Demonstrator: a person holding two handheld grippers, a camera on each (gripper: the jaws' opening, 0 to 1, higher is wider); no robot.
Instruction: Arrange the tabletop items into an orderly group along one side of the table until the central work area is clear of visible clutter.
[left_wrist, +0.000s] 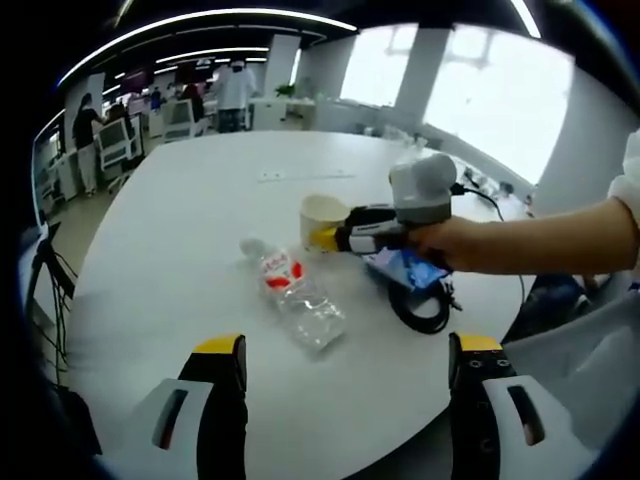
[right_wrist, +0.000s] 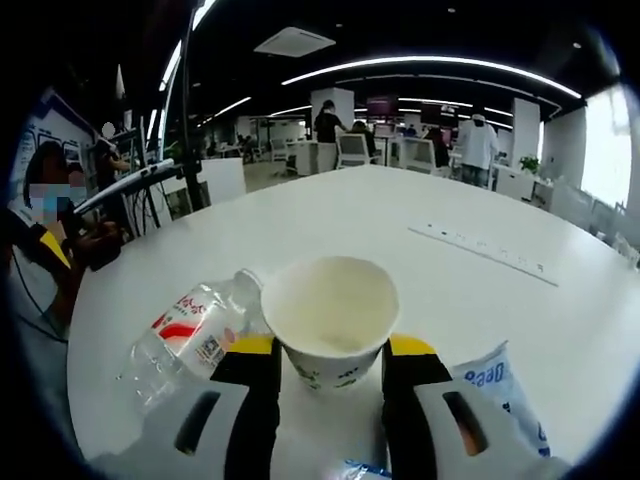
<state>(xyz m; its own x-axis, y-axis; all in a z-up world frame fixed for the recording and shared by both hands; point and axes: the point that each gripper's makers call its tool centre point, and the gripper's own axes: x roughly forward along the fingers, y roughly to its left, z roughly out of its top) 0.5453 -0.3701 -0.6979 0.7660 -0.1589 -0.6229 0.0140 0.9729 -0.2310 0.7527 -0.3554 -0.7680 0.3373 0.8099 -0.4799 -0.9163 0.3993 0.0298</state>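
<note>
Right claw (right_wrist: 331, 365) closed around paper cup (right_wrist: 330, 315) (upright, empty), plastic bottle (right_wrist: 195, 335) lying beside it, white table (right_wrist: 450, 215)

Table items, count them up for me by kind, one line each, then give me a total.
Plastic bottle, lying on its side: 1
Paper cup, between the jaws of the right claw: 1
Blue packet: 1
Black coiled cable: 1
Total: 4

Bright window glare, fisheye-warped edges
</note>
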